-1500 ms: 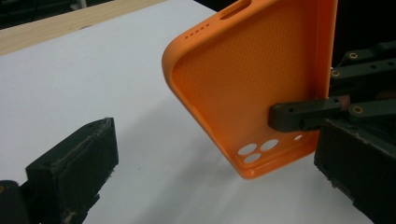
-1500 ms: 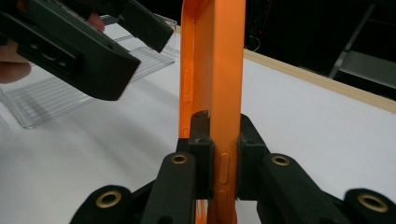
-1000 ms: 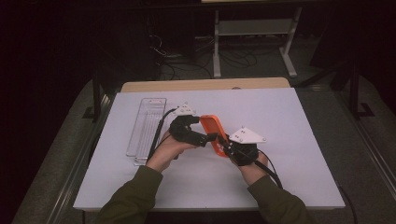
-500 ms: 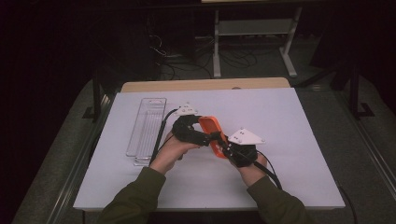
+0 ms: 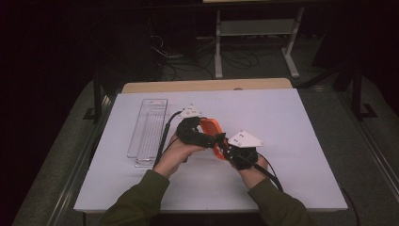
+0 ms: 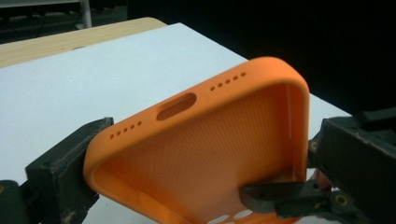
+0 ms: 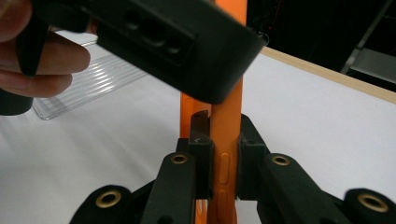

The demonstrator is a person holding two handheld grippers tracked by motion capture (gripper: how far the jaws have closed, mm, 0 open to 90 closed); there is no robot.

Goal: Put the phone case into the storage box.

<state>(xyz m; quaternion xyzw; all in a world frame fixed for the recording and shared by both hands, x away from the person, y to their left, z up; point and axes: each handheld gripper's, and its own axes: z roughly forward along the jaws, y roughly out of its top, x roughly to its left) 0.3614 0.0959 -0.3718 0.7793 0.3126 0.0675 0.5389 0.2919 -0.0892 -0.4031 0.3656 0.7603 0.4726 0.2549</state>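
An orange phone case (image 5: 210, 127) is held above the white table (image 5: 291, 127) between both grippers. In the left gripper view its hollow inside (image 6: 210, 154) faces the camera, port end up. My left gripper (image 6: 205, 172) spans the case's width, one black jaw pressed on each long side, so it is shut on it. My right gripper (image 7: 223, 156) is shut on one thin side wall of the case (image 7: 227, 121), just beside the side buttons. In the high view the left gripper (image 5: 203, 137) comes from the left and the right gripper (image 5: 225, 149) from the lower right.
A clear ribbed plastic tray (image 5: 148, 132) lies on the table's left part, also seen behind the person's fingers (image 7: 88, 79). A wooden strip (image 5: 202, 85) runs along the far edge. Dark floor, cables and a metal stand lie beyond.
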